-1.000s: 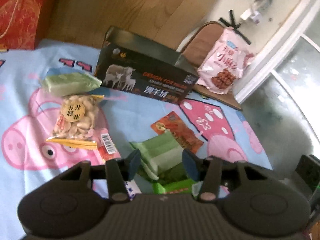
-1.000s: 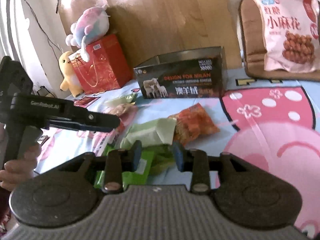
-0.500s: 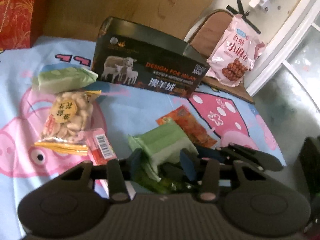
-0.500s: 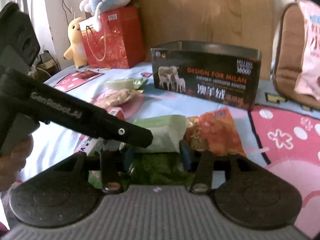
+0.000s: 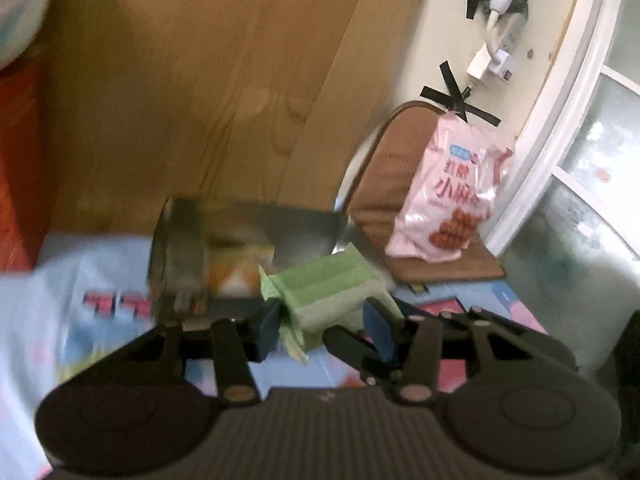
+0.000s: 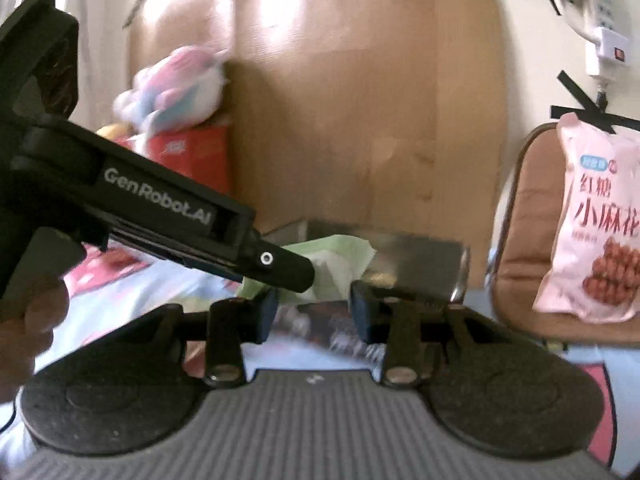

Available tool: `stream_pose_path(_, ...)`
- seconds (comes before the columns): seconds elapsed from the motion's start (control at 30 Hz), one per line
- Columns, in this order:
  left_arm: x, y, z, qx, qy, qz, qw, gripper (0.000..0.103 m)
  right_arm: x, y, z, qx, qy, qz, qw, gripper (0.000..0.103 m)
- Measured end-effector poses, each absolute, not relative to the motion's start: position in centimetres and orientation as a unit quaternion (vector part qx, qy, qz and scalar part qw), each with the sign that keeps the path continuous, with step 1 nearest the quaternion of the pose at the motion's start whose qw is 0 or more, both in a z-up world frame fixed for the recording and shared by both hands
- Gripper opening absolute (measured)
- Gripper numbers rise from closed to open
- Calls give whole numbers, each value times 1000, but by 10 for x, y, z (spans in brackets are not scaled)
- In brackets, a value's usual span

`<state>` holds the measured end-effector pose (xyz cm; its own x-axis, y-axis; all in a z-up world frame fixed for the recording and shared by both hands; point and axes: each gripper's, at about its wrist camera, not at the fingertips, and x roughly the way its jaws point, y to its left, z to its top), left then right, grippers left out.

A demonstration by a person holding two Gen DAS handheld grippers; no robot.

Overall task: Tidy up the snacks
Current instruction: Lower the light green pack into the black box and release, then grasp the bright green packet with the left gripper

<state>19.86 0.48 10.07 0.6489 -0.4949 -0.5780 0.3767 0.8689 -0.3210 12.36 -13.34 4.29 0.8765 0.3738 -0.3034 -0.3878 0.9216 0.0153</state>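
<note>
Left tool [image 5: 322, 326] is seen part open, its blue pads closed on a green packet [image 5: 332, 292], with the jaws having just been eased a little wider. The packet is held clear of the blue cartoon-print sheet [image 5: 60, 280], in front of the dark box [image 5: 192, 256]. Its crimped end is crumpled against one pad, and its lower edge is hidden behind the tool body. The film looks matt, in pale and deeper green bands.

Right tool [image 6: 312, 316] is held about half open, nothing gripped, its jaws having just been drawn slightly closer. Only the box's blurred print is seen through the gap.

The box is smeared by motion; its lettering cannot be read, though a shiny metal inner wall is shown. A hand [image 6: 28, 320] is cut off at the frame edge. Beyond, a glossy pink bag [image 5: 448, 200] is propped on a brown cushioned chair [image 5: 384, 184], and a wood-grain board [image 5: 200, 100] is stood behind. A plush toy [image 6: 176, 88] on a red bag [image 6: 192, 156] is heavily blurred.
</note>
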Motion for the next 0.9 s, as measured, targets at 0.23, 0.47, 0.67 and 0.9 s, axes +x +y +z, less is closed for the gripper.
stream_pose_path(0.23, 244, -10, 89, -81, 351, -204, 910, 48, 188, -140, 43, -9, 186, 141, 972, 56)
stream_pose_path(0.47, 167, 108, 108, -160, 294, -142, 931, 50, 139, -165, 45, 71, 184, 166, 966, 56)
stream_pose_path(0.67, 101, 177, 62, -240, 342, -69, 906, 50, 89, -139, 15, 117, 270, 262, 919, 45)
stream_pose_path(0.9, 47, 150, 36, -215, 377, -155, 887, 50, 37, -151, 4, 137, 283, 247, 917, 46)
